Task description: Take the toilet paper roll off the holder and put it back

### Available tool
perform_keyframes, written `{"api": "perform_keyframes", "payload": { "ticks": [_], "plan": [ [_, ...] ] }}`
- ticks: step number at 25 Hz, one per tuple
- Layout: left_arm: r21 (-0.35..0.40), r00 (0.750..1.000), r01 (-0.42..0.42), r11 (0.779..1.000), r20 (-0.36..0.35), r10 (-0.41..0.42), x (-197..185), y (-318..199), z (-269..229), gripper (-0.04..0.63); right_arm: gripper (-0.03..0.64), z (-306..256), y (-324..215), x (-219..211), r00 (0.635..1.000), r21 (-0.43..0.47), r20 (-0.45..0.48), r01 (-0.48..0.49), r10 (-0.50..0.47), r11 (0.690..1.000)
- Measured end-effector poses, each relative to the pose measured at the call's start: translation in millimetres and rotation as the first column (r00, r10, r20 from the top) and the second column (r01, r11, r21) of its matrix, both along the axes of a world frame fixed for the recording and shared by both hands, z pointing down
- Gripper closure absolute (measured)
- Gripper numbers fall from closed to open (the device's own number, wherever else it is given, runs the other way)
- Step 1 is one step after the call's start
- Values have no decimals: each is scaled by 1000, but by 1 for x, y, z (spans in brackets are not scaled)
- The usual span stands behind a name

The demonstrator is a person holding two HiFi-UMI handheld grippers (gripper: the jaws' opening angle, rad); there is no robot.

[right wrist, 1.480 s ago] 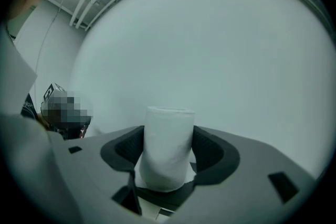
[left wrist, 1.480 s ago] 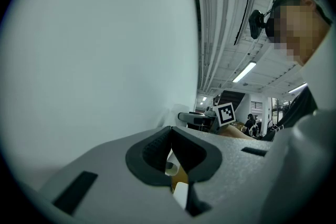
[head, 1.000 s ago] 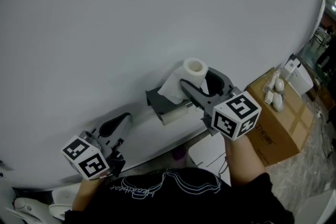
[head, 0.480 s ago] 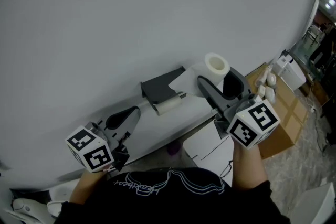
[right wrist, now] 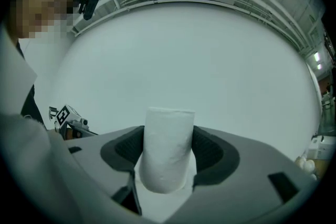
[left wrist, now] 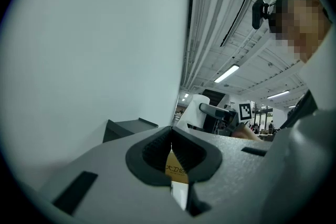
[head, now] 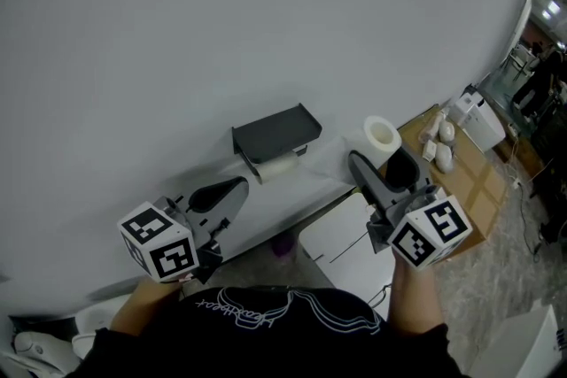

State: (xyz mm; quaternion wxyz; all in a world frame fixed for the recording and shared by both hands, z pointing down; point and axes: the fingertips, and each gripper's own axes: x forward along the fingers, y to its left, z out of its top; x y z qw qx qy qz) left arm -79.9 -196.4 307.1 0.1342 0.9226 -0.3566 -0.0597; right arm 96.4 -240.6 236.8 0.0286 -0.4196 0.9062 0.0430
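Note:
The white toilet paper roll (head: 382, 135) stands upright between the jaws of my right gripper (head: 380, 158), which is shut on it, to the right of the holder and apart from it. In the right gripper view the roll (right wrist: 167, 146) fills the gap, both pads pressing its sides. The dark grey wall holder (head: 275, 134) has its lid down, and a pale bar (head: 277, 165) shows beneath it with no roll on it. My left gripper (head: 232, 187) is shut and holds nothing, low and to the left of the holder (left wrist: 126, 127). Its pads meet in the left gripper view (left wrist: 171, 151).
A plain grey-white wall (head: 221, 22) carries the holder. A white cabinet top (head: 341, 245) lies below my right gripper. A cardboard box (head: 468, 186) with small white items (head: 438, 151) and a white appliance (head: 483, 123) stand at the right.
My right gripper has carried the roll off the holder, down and to the right. The holder's bar is now bare. My left gripper has stayed roughly in place.

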Motion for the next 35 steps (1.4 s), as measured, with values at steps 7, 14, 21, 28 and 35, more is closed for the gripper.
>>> {"api": "perform_keyframes", "payload": {
  "ticks": [7,14,21,28,35],
  "plan": [
    [-30,999,-32,999,3,32,11,3,11,591,331,50,11,4,1000,-95,4,-17,17,995],
    [-59,999,-37,998,3,38,17,7,23,591,331,87,24,5,1000,-145,-9,-14,13,989],
    [-71,999,-42,997,-10,42,19,8,30,591,331,113,26,4,1000,-197,-10,1,-3,980],
    [-82,1000,-17,997,-16,15,16,9,33,591,331,124,28,1,1000,-226,-6,21,-23,974],
    [-89,1000,1,996,-19,-3,15,8,32,591,331,125,28,-1,999,-233,-1,43,-44,972]
  ]
}}
